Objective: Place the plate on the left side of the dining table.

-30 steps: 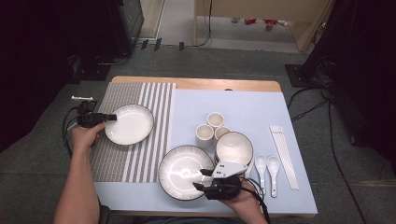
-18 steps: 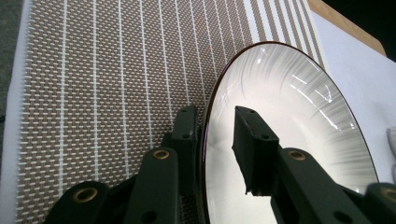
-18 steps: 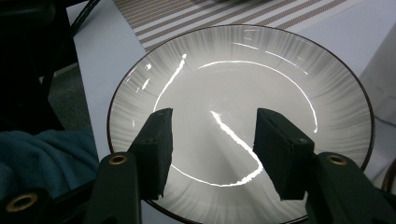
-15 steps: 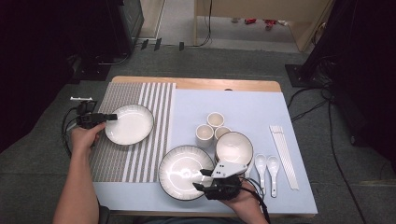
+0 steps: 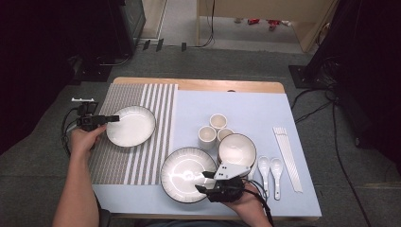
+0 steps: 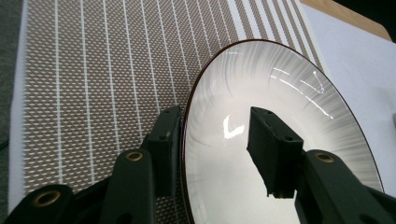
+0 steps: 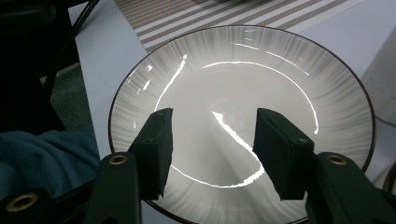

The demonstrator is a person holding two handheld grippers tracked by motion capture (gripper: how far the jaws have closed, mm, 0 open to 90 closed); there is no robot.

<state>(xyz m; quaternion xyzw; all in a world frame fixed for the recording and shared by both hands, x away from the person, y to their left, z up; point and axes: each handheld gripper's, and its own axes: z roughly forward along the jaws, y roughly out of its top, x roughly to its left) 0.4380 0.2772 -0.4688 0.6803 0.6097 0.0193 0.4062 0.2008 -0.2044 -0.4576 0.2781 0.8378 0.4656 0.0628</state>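
A white plate with a dark rim lies on the striped mat at the left. My left gripper reaches its left edge. In the left gripper view the plate's rim runs between the jaws of the left gripper, one outside and one over the plate. The jaws have just been opening, and the pads stand off the rim. A second, larger plate sits on the pale blue mat near the front edge. My right gripper hovers open over that plate, with nothing between its jaws.
A bowl stands just right of the front plate, close to the right hand. Three small cups cluster behind it. Two white spoons and a strip of chopsticks lie at the right.
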